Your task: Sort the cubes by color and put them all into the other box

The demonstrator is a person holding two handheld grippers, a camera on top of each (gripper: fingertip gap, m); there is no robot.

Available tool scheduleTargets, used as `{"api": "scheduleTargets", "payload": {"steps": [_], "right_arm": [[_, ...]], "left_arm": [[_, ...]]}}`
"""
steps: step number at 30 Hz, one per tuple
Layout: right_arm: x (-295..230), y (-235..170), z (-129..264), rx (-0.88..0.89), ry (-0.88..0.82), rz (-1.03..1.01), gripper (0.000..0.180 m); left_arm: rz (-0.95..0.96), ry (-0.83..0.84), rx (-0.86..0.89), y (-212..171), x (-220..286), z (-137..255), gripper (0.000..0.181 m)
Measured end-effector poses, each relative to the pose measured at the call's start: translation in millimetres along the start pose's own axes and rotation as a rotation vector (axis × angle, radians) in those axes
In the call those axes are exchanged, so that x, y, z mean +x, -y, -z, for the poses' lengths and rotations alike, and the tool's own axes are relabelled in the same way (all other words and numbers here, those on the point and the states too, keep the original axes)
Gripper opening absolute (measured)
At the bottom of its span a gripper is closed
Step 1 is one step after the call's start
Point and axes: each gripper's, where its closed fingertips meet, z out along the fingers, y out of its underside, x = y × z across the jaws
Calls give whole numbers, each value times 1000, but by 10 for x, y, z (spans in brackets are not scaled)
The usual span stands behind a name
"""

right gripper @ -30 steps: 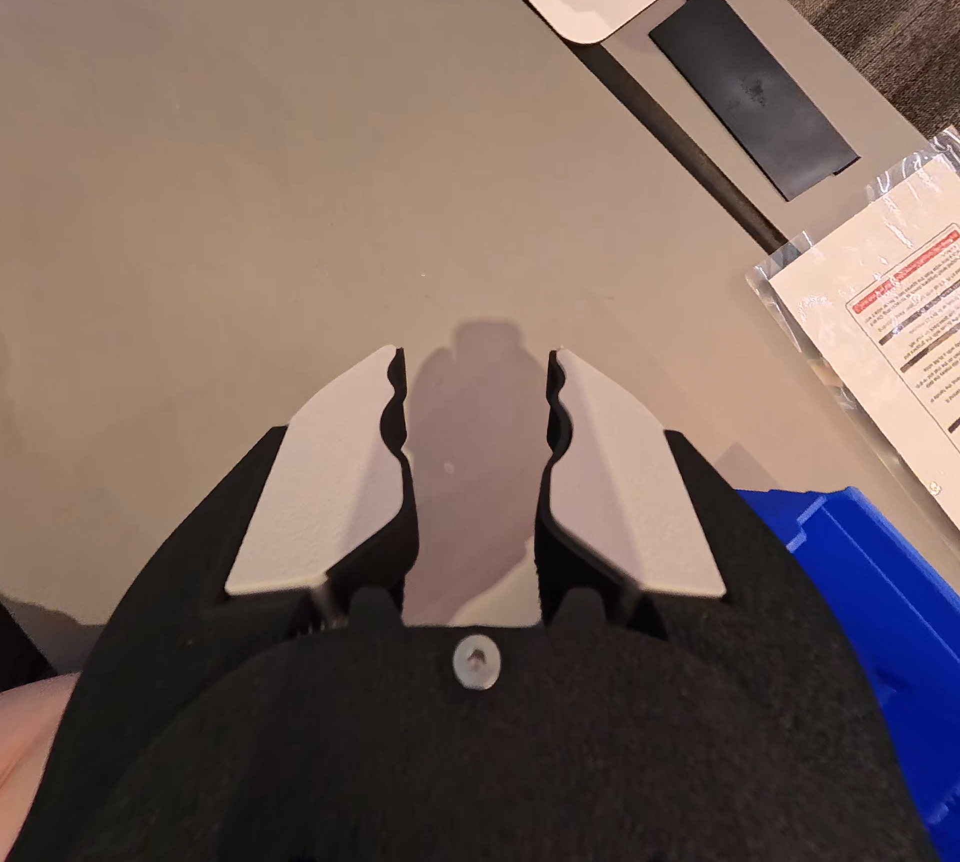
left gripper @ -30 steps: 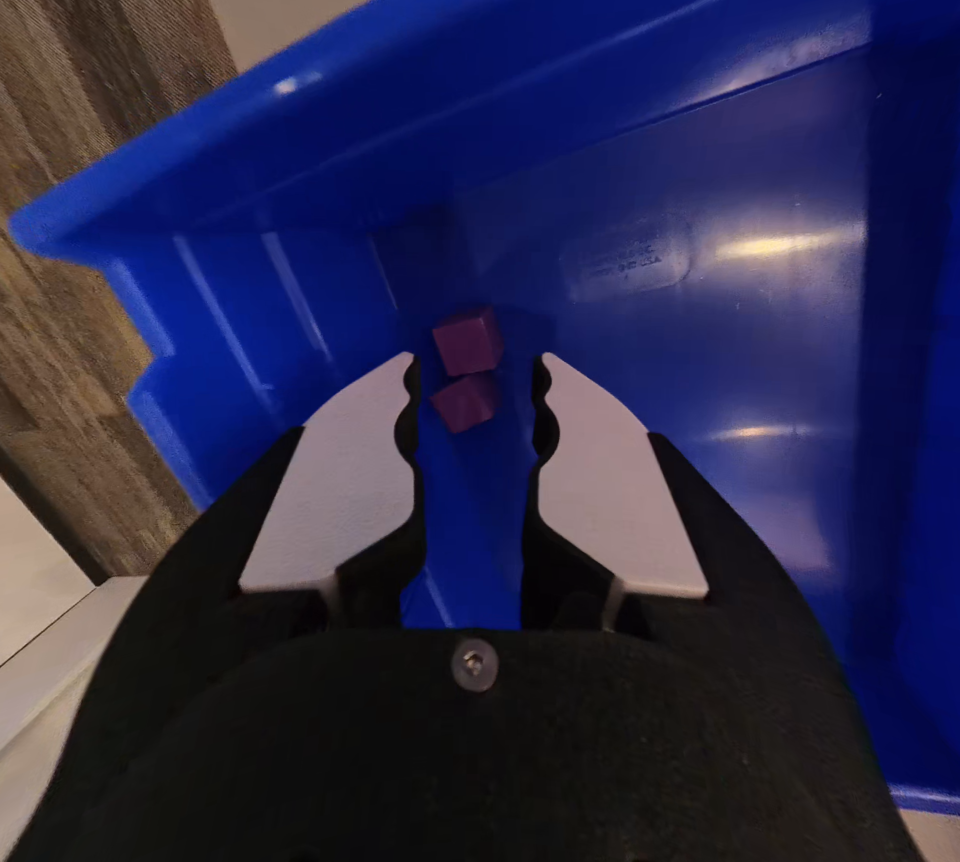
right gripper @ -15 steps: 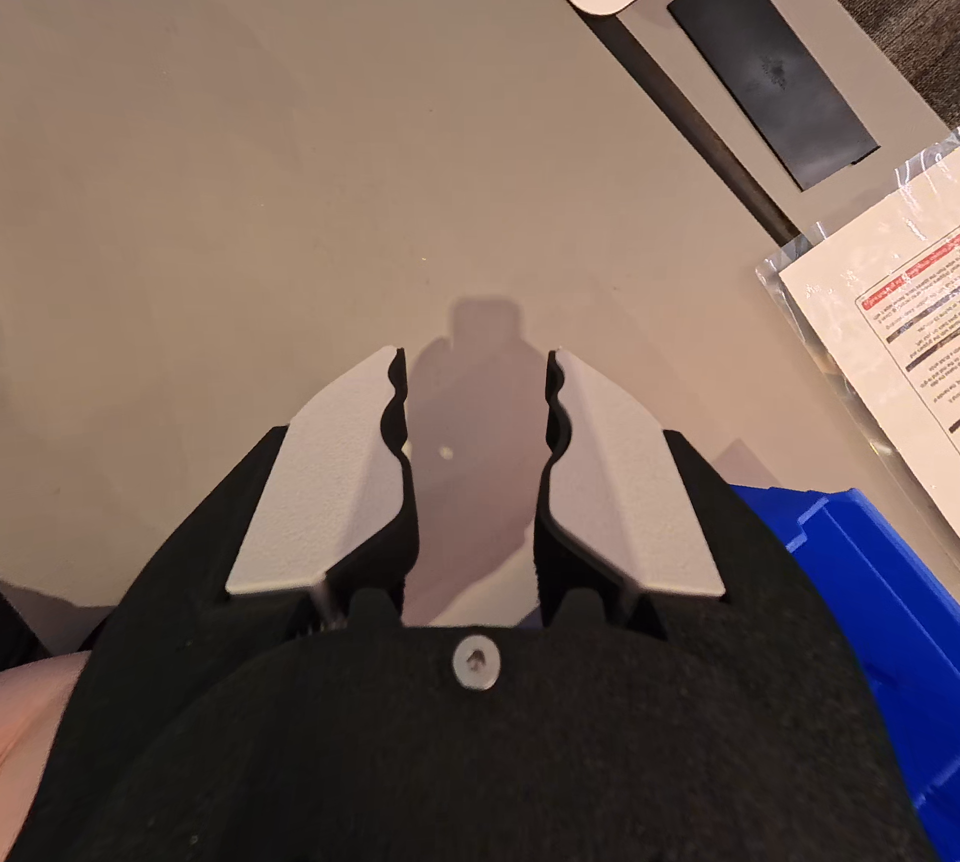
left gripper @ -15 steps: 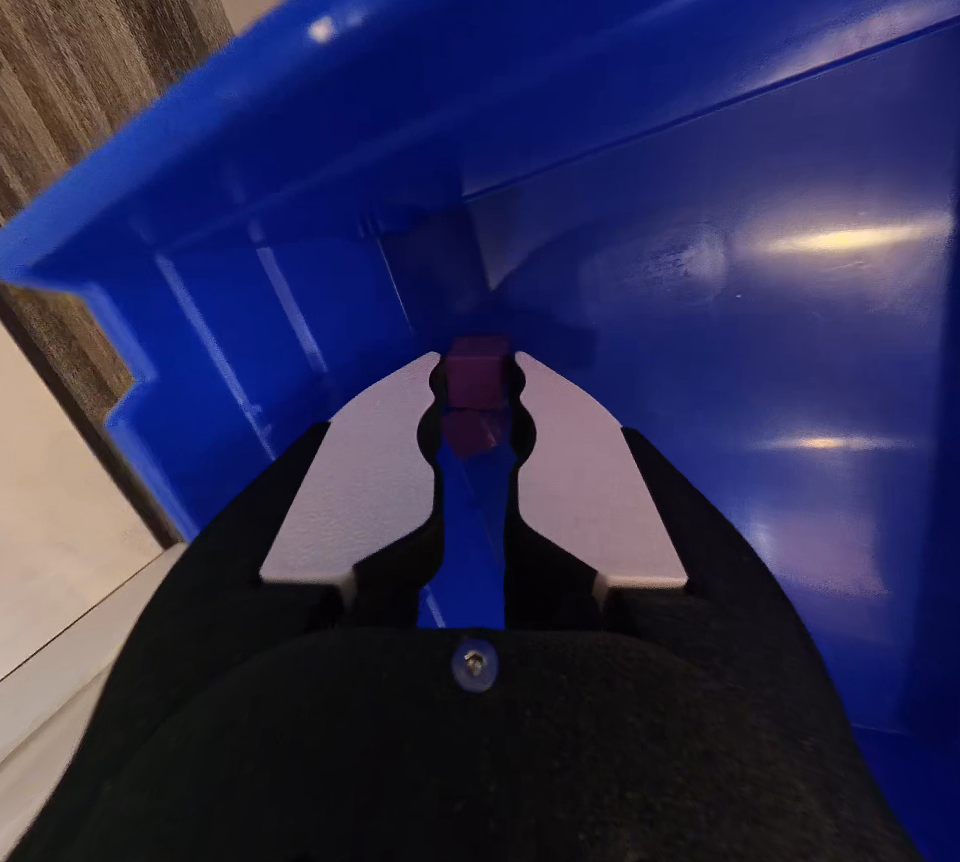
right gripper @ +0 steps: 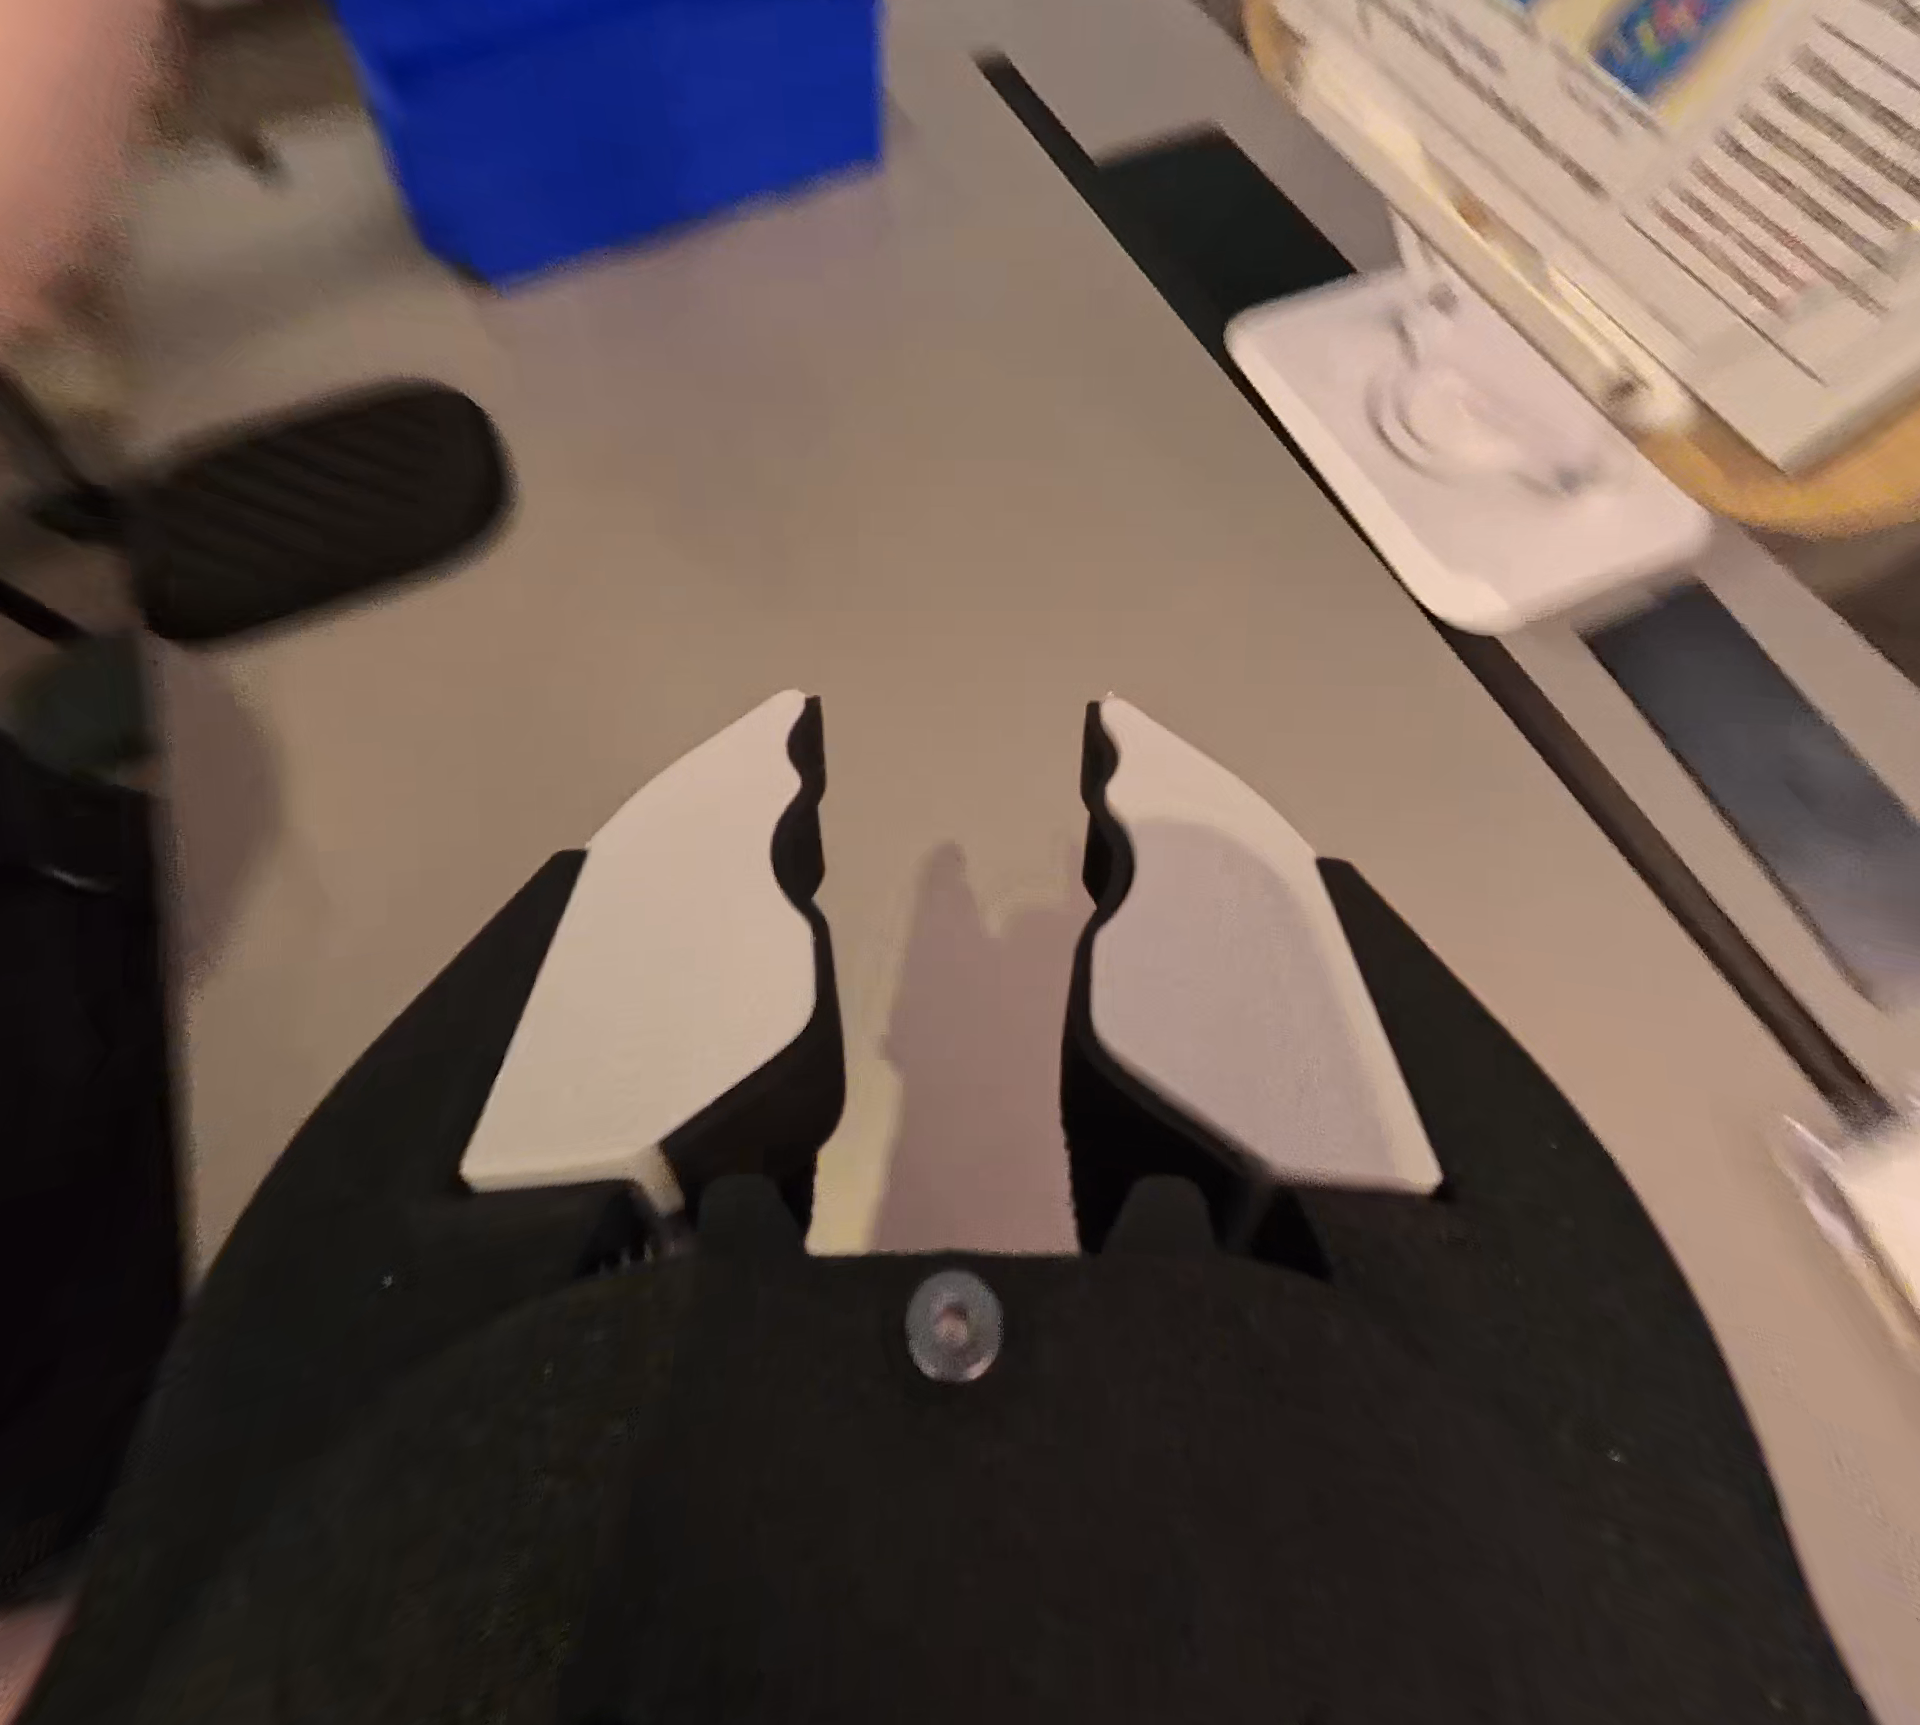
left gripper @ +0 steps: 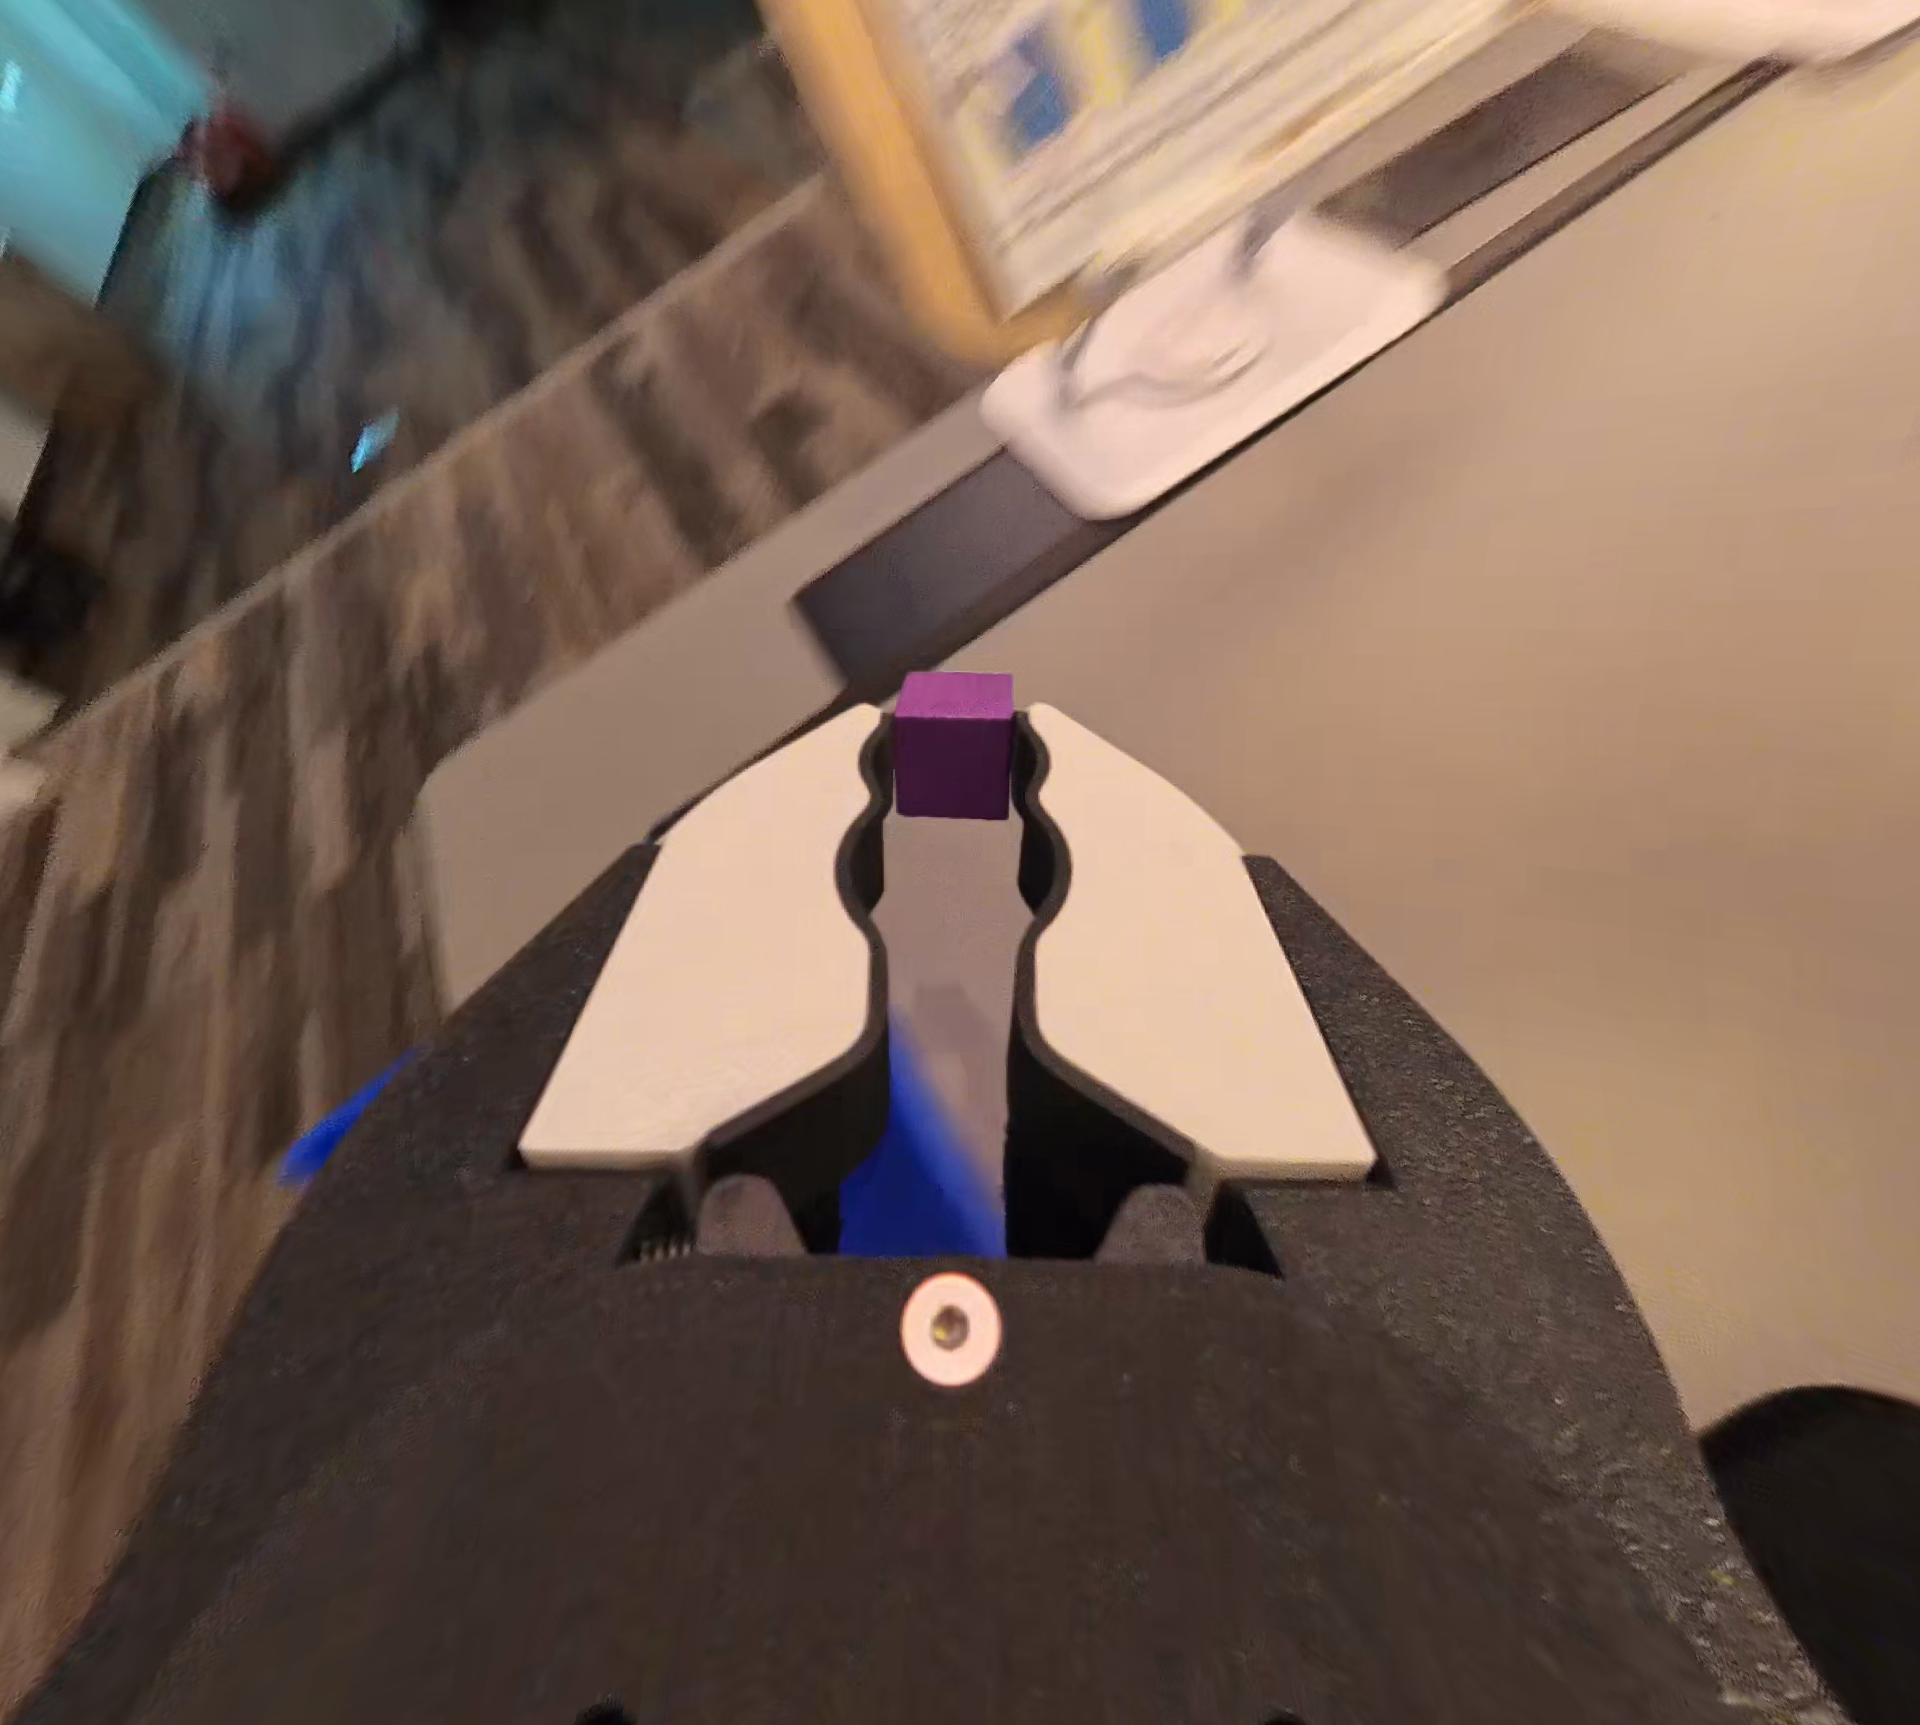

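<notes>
Lifting clear of the bin [left gripper: 894,1187], our left gripper [left gripper: 953,745] now clamps one purple cube [left gripper: 953,745]. Our right gripper [right gripper: 951,740] stays spread, empty. Next, the other bin [right gripper: 613,44].

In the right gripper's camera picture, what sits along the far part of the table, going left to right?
Blue box → dark slot in the table → white stand base → yellow-framed sign.

Purple cube [left gripper: 953,758] now pinched in left gripper [left gripper: 954,725], out of blue box [left gripper: 914,1187].
</notes>
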Motion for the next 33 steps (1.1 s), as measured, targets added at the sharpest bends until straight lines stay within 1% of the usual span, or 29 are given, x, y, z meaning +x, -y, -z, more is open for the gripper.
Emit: {"api": "scheduleTargets", "payload": {"steps": [3,5,8,11,13,17,21,22,24,25,30,33], "right_arm": [[-324,419,-178,162,169,-133,46],[-512,602,-251,235,266,-202,46],[-755,748,-288,295,435,-296,51],[-772,827,-281,352,533,-395,50],[-694,838,-291,380,543,-439,44],[-687,836,-309,386,617,-499,45],[-778,812,-437,348,673,-525,46],[-835,810,-458,335,709,-527,43],[-933,846,-447,343,798,-526,24],[-935,855,-450,345,814,-537,24],[-883,770,-498,306,784,-526,23],[-789,760,-364,328,762,-522,23]], "left_arm": [[-73,-253,230,517,941,62,21],[-167,-393,372,751,1507,119,21],[-290,-433,533,1017,1998,109,21],[-314,-533,583,1212,2343,98,21],[-322,-563,617,1329,2469,91,21],[-331,-610,676,1443,2642,81,21],[-360,-609,694,1429,2721,65,21],[-370,-608,697,1419,2734,71,21],[-378,-614,703,1403,2753,88,21],[-373,-616,708,1403,2751,98,21],[-298,-664,614,1309,2756,22,22],[-248,-652,626,1309,2672,32,29]]}}
